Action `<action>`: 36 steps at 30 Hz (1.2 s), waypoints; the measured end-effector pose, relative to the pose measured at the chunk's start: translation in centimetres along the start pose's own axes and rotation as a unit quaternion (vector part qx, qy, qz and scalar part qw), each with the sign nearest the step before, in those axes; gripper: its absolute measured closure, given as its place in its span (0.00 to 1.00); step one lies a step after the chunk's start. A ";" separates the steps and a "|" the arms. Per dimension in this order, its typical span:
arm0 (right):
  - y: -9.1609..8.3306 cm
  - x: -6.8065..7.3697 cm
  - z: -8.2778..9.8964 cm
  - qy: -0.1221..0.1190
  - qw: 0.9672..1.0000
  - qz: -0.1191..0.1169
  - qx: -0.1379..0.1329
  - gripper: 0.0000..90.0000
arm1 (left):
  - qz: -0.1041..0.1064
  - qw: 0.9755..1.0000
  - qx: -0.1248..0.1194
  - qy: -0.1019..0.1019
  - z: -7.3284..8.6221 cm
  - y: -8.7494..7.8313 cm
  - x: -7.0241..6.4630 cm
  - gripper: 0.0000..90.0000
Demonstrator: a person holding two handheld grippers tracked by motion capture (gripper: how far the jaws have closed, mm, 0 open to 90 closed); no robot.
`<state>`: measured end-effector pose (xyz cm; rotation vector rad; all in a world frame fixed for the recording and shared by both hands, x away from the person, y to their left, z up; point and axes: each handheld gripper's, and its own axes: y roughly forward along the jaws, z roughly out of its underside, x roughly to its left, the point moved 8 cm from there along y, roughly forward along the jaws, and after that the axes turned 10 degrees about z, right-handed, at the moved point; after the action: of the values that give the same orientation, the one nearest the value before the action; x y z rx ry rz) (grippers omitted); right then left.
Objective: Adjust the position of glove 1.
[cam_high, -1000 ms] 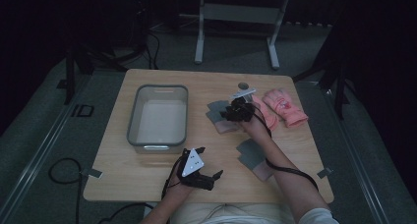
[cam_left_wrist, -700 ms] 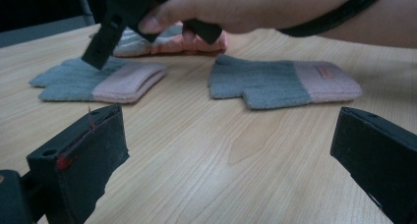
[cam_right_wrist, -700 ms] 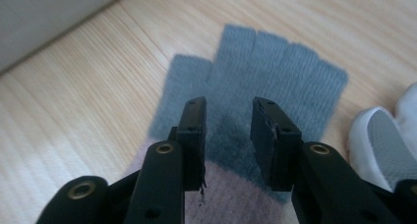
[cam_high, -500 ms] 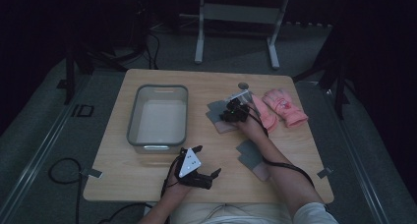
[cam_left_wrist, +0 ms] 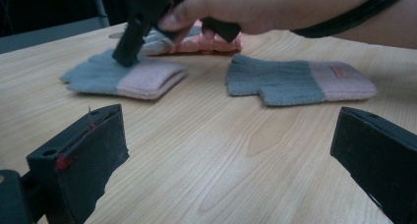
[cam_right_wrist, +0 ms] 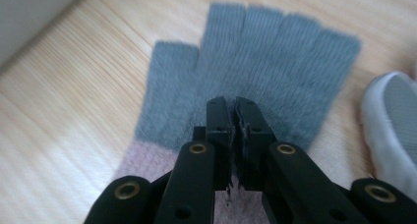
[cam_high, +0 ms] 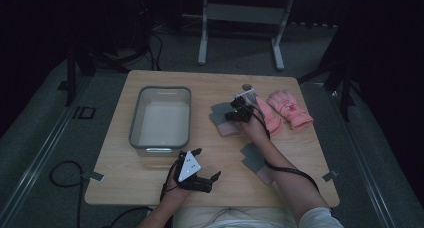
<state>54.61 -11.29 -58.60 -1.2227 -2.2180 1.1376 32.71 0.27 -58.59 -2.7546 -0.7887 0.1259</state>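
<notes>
R tongs (cam_right_wrist: 233,117): jaws just closed, tips now together, pressed down on the grey part of the grey/pink glove (cam_right_wrist: 255,71). Whether any knit is pinched between the tips cannot be told; jaws look fully together. In the high view the R tongs (cam_high: 234,113) sit over this glove (cam_high: 222,119), near the tabletop's (cam_high: 210,83) centre, just R of the clear bin (cam_high: 161,119). Glove lies flat, fingers pointing toward the bin side, pink cuff toward the person.

L tongs (cam_high: 204,164): jaws wide apart, nothing between them, held low near the front edge of the tabletop. In the L gripper view both jaws stand spread over bare wood.

Second grey/pink glove (cam_high: 254,157): flat on the tabletop, nearer the person, partly under the R forearm; apart from the first glove. Seen in the L gripper view (cam_left_wrist: 297,81) w/ cuff to the right.

Pink gloves (cam_high: 290,108): flat, far R of tabletop, just beyond the R hand (cam_high: 255,130)
</notes>
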 end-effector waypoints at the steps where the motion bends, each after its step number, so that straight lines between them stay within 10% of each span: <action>1: -0.6 0.1 -0.2 0.004 1.000 0.001 -0.009 0.96 | 0.001 1.000 0.000 -0.001 0.0 0.0 0.0 0.00; 20: -11.6 4.0 1.9 0.123 0.989 0.020 -0.082 0.96 | -0.020 1.000 -0.004 0.005 0.1 0.2 0.3 0.00; 26: -10.8 5.7 4.8 0.148 0.987 0.000 -0.060 0.96 | -0.017 1.000 -0.005 0.005 0.1 0.2 0.2 0.00; 36: -6.9 6.7 7.9 0.145 0.989 0.031 -0.021 0.96 | -0.013 1.000 -0.004 0.003 0.1 0.2 0.1 0.00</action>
<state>42.15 -11.59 -58.41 -1.3866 -2.0065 0.8734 32.88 0.13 -58.76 -2.7504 -0.8253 0.1083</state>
